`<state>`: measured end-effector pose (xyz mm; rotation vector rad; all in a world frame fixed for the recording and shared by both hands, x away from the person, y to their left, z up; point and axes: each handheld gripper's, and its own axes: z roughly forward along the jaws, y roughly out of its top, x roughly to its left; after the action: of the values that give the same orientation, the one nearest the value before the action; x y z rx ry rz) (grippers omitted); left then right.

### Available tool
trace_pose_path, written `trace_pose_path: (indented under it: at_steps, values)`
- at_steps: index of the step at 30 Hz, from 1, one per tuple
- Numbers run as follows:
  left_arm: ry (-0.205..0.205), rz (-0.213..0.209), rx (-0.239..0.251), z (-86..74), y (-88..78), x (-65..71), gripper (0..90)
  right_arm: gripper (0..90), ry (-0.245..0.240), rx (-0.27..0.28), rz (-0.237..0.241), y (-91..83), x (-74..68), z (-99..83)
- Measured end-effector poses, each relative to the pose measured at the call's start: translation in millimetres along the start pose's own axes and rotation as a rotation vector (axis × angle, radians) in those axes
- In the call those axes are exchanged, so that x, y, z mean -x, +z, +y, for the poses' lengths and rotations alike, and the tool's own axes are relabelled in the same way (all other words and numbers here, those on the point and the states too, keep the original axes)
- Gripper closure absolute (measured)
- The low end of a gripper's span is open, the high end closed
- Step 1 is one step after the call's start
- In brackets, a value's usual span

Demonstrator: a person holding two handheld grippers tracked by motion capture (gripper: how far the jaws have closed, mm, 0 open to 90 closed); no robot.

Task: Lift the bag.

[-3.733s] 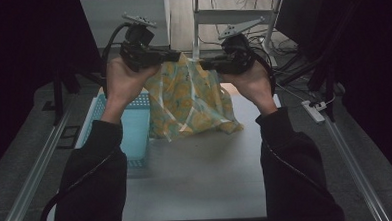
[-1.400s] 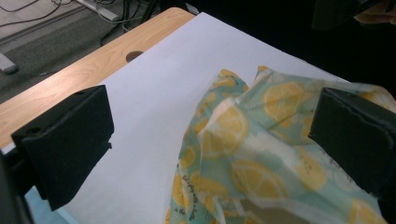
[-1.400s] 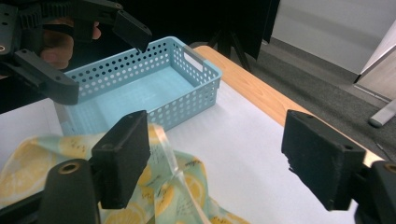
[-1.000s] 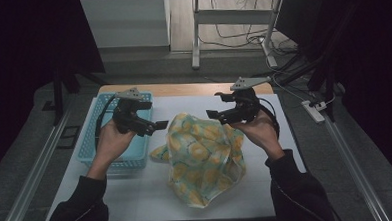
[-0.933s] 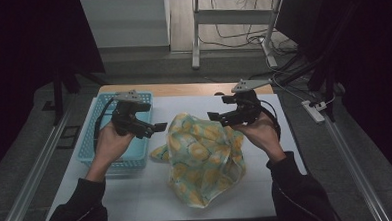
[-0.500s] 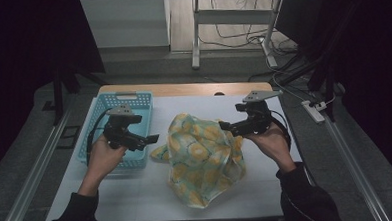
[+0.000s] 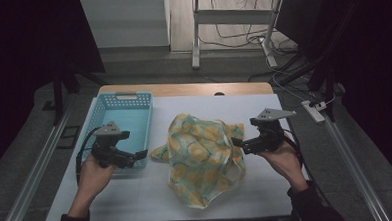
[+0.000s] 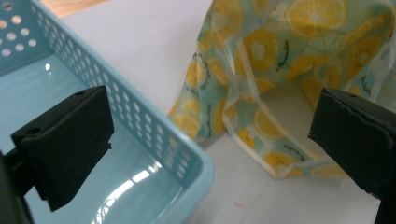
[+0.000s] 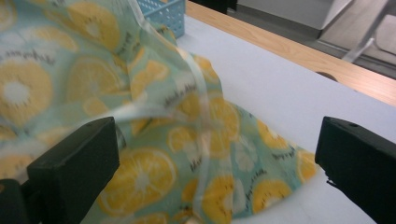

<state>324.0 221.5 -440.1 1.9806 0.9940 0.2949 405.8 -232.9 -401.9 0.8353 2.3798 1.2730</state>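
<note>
A thin cloth [image 7: 203, 157] printed with yellow citrus slices lies crumpled on the white table [image 7: 138, 198]. My left gripper [image 7: 140, 156] hovers open by the near right corner of a light blue basket [image 7: 119, 97], just left of the cloth. In the left gripper view its jaws straddle the basket rim [image 8: 140, 116] and the cloth's edge [image 8: 261, 135], touching neither. My right gripper [image 7: 235, 144] sits at the cloth's right edge. Its jaws have just been opening and stand wide, with the cloth [image 9: 154, 172] lying loose below and between them, not pressed.
The perforated basket has nothing inside it. A wooden strip [image 7: 183, 88] runs along the table's far edge. Metal rails flank the table, a power strip [image 7: 314, 110] lies on the floor at the right, and desk legs with cables stand beyond.
The cloth, held up between both grippers earlier, now lies released on the table. Both hands have come down and back toward the person, beside the cloth's left and right edges.
</note>
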Motion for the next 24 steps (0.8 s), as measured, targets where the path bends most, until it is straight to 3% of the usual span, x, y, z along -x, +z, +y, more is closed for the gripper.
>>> trace_pose_path:
  at_steps: [5,15,24]
  values:
    - [-0.008,0.008,-0.002,-16.7,-8.1,6.8,0.0,0.0,-0.003,0.005,-0.021,-6.0,-4.0,-16.6]
    - [-0.025,0.019,0.006,-45.8,-19.4,16.6,0.0,0.0,0.054,0.002,-0.041,-22.2,-7.2,-47.3]
    - [-0.068,0.046,0.022,-77.4,-33.0,19.4,0.0,0.0,0.089,-0.004,-0.074,-39.6,-13.4,-79.0]
